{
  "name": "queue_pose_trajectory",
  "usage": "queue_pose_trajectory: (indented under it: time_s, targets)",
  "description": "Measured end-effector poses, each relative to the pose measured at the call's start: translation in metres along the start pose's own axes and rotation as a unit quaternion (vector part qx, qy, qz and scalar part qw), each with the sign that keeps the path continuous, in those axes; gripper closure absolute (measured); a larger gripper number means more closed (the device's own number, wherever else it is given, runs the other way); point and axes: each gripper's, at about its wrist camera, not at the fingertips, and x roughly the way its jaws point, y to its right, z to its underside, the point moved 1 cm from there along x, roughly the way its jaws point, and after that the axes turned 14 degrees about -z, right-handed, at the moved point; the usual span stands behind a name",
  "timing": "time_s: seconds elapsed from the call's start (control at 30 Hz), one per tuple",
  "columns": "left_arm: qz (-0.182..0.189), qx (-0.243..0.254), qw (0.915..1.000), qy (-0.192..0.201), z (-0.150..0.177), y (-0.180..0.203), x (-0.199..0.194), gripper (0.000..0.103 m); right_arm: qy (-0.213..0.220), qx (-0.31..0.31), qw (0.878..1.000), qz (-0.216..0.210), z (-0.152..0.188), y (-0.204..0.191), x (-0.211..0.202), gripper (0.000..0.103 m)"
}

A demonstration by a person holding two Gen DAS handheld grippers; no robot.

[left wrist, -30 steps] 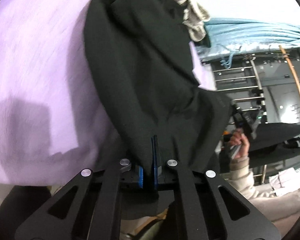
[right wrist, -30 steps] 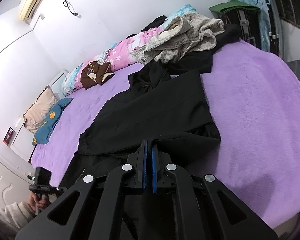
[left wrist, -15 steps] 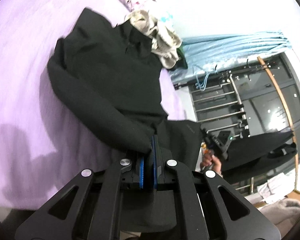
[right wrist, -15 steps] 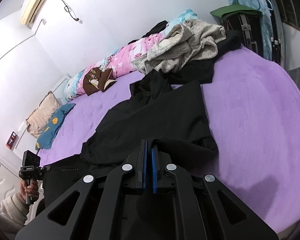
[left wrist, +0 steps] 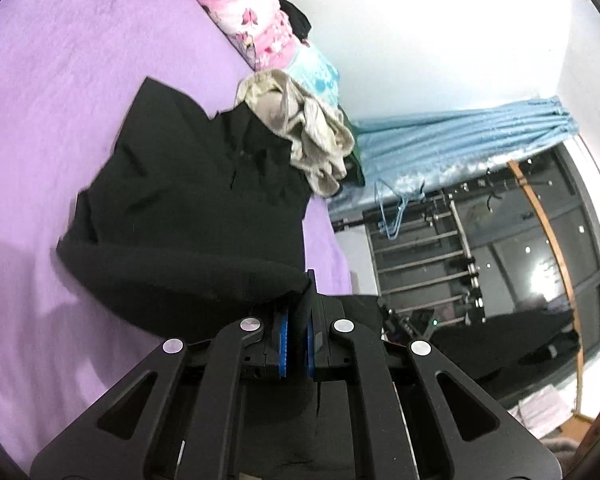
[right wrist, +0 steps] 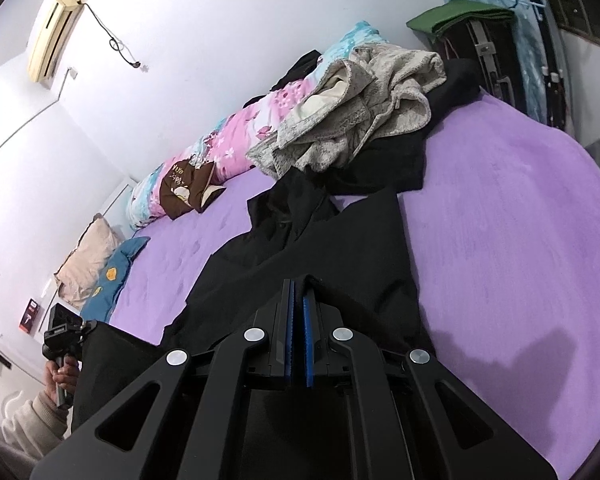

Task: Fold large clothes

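Black garment (left wrist: pixel 188 216) spread on purple bed (left wrist: pixel 60 80), long axis from lower centre toward upper-centre pile of beige clothing (left wrist: pixel 300 132). Near hem pinched by left gripper (left wrist: pixel 295 336) and right gripper (right wrist: pixel 299 344), both clenched on fabric. Open bedding at frame left and right; pile crowds the far end.

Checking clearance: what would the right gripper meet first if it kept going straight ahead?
Likely the black garment it already pinches, spread on the purple bed; the right gripper points slightly down at it.
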Motion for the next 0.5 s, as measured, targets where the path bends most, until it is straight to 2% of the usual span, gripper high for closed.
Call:
queue_pose_trajectory:
  time_s: [0.23, 0.5]
  targets:
    - [-0.013, -0.006, 0.9998, 0.012, -0.045, -0.005, 0.021, 0.098, -0.005, 0.002, 1.000, 0.002, -0.023, 0.017, 0.032, 0.099]
    - [-0.031, -0.046, 0.9983, 0.020, -0.082, -0.039, 0.048, 0.098, 0.000, 0.019, 1.000, 0.020, -0.037, 0.047, 0.061, 0.099]
